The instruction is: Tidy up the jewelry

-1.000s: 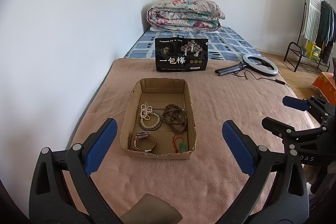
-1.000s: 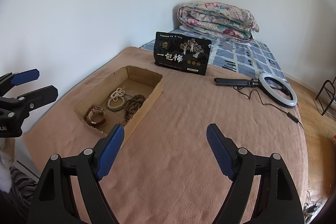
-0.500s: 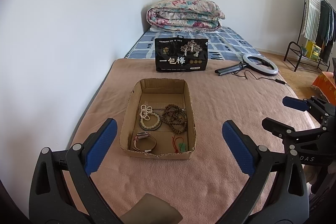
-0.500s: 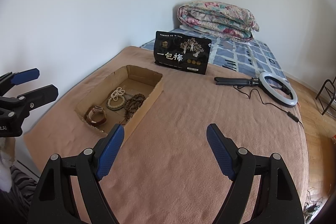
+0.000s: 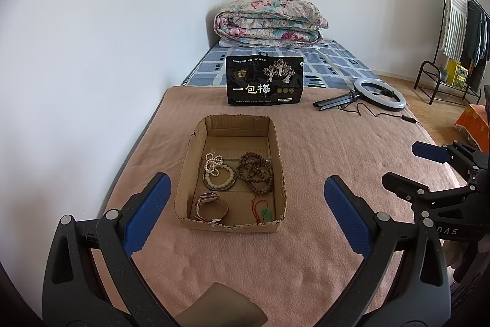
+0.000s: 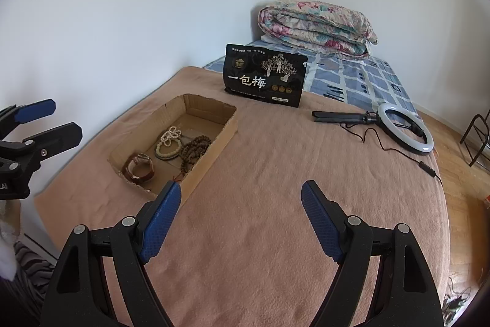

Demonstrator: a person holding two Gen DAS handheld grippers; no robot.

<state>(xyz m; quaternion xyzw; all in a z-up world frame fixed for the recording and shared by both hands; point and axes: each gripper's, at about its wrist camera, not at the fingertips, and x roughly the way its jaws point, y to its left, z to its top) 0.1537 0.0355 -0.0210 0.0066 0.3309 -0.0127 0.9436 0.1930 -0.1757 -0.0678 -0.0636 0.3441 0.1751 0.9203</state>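
- We hover both tongs spread wide and empty, left gripper [image 5: 245, 215] facing the cardboard box [image 5: 277, 140], right gripper [image 6: 240, 218] over bare blanket [image 6: 275, 173].
- All visible jewelry sits in the box's near half: pearl bracelet [image 5: 218, 172], wooden beads [image 5: 255, 172], watch [image 5: 211, 206], red-corded pendant [image 5: 263, 212].
- We judge the task either finished or not begun.

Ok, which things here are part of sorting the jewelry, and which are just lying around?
Part of the job:
cardboard box
pearl bracelet
wooden bead strands
watch
red-cord pendant

Just lying about:
black snack bag
ring light
folded quilt
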